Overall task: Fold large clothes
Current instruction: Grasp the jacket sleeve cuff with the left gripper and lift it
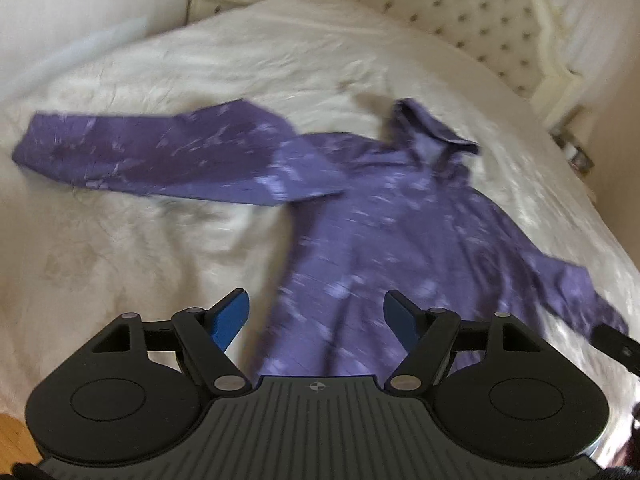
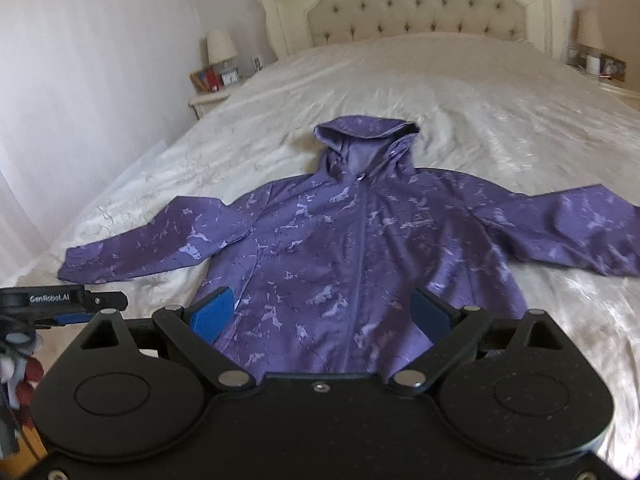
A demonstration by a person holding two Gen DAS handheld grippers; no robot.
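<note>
Purple jacket (image 2: 352, 248) lying spread on white bed (image 2: 500, 120); both grippers (image 1: 316, 316) (image 2: 322, 312) hovering near hem, jaws released, tufted headboard (image 2: 416, 4) beyond.

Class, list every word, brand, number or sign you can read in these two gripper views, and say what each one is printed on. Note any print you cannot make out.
"GenRobot.AI": white lettering on the left gripper, seen at the left edge of the right wrist view.
Chest print on the purple jacket: too small and blurred to read.
Crosshair mark, no text: on the left gripper's body in the left wrist view.
Frames on the nightstand: nothing readable.
</note>
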